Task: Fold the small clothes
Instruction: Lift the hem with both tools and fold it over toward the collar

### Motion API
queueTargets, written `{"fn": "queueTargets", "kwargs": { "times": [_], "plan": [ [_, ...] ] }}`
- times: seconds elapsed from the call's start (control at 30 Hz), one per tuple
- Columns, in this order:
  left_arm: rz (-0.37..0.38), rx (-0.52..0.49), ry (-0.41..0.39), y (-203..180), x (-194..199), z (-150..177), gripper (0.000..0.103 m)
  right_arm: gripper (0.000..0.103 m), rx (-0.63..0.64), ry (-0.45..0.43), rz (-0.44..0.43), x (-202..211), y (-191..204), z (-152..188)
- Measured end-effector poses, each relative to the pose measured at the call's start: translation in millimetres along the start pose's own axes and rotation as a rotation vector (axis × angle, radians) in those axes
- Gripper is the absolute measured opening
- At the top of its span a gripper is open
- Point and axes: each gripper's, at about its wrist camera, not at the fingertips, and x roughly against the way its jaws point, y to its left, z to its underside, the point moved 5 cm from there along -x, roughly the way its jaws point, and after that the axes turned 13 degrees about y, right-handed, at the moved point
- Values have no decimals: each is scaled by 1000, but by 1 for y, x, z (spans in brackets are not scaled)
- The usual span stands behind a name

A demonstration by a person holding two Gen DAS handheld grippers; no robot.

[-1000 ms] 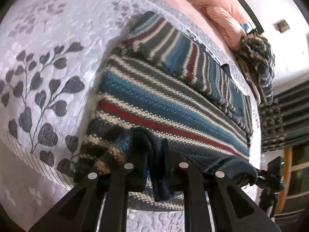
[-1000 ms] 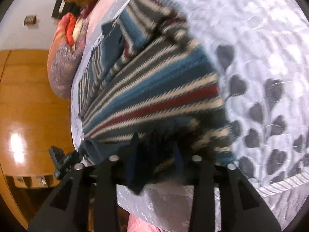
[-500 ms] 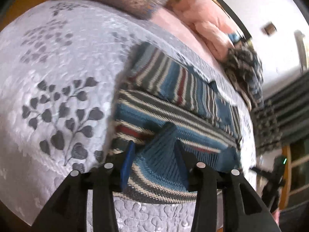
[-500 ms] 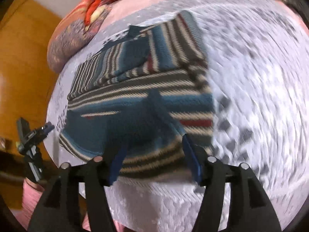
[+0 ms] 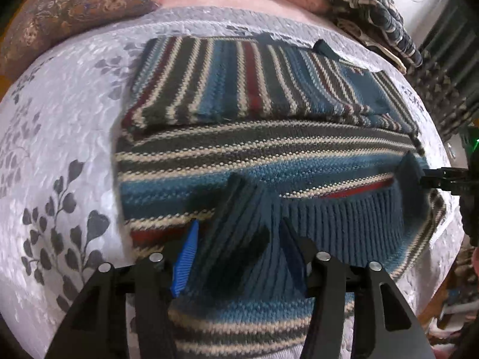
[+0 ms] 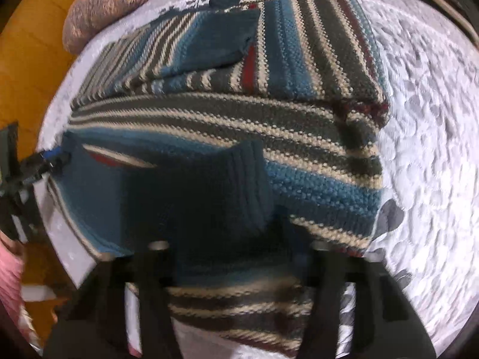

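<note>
Two grippers worked one striped knit sweater (image 5: 269, 146) spread on a white bedspread (image 5: 69, 119) printed with grey leaves. No container showed, and no readable label or writing. The left gripper (image 5: 236, 239) had its fingers apart, with a raised ridge of the sweater's blue ribbed hem (image 5: 344, 221) standing between them; whether the blue pads (image 5: 185, 257) pressed the knit could not be told. The right gripper (image 6: 236, 239) was blurred and in shadow, its fingers also spread, a dark fold of the same hem bunched between them. Ahead of both sets of fingers the sweater's body stretched away, folded sleeves lying across its far part. Beyond that sat a patterned pillow (image 5: 74, 9).
</note>
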Motion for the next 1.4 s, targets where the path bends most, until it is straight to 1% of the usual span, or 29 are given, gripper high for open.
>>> {"fn": "queueTargets", "kwargs": {
  "times": [0.03,0.07,0.1,0.13,0.17,0.27,0.37,0.5,0.6,0.73,0.8,0.93,1.03,1.2,1.27,1.33,1.4],
  "plan": [
    [-3,0,0,0,-1,0,33,28,8,0,8,-1,0,1],
    [-3,-3,0,-2,-1,1,27,19,13,-6,-4,0,0,3],
    [-2,-11,-6,-4,0,2,22,15,14,-10,-24,1,1,5],
    [-7,-22,-14,-6,2,3,15,15,15,-14,-34,3,2,6],
    [-13,-43,-23,-9,5,5,13,14,28,-29,-34,6,4,9],
    [-18,-70,-55,-16,14,4,10,13,52,-61,-38,19,7,17],
    [3,-55,-102,-19,27,5,10,12,58,-97,-66,34,10,22],
    [9,-53,-182,-25,49,3,9,11,67,-152,-101,63,10,28],
    [2,-59,-246,-30,69,-5,9,11,69,-184,-118,81,11,26],
    [3,-25,-330,-28,94,-27,9,11,54,-233,-107,104,8,15],
    [-9,-15,-362,-26,101,-40,9,11,31,-259,-93,115,3,3],
    [3,28,-402,-19,109,-69,9,10,-6,-300,-85,130,-5,-26],
    [-1,65,-441,-12,113,-97,9,10,-29,-329,-59,140,-10,-59],
    [-27,87,-483,-3,113,-138,9,9,-71,-348,16,141,-22,-110],
    [-62,80,-499,-2,109,-160,9,9,-97,-355,42,138,-30,-131],
    [-69,85,-505,1,102,-178,9,9,-130,-361,64,134,-40,-152],
    [-69,100,-496,5,90,-195,9,9,-160,-360,66,126,-49,-166]
  ]
}}
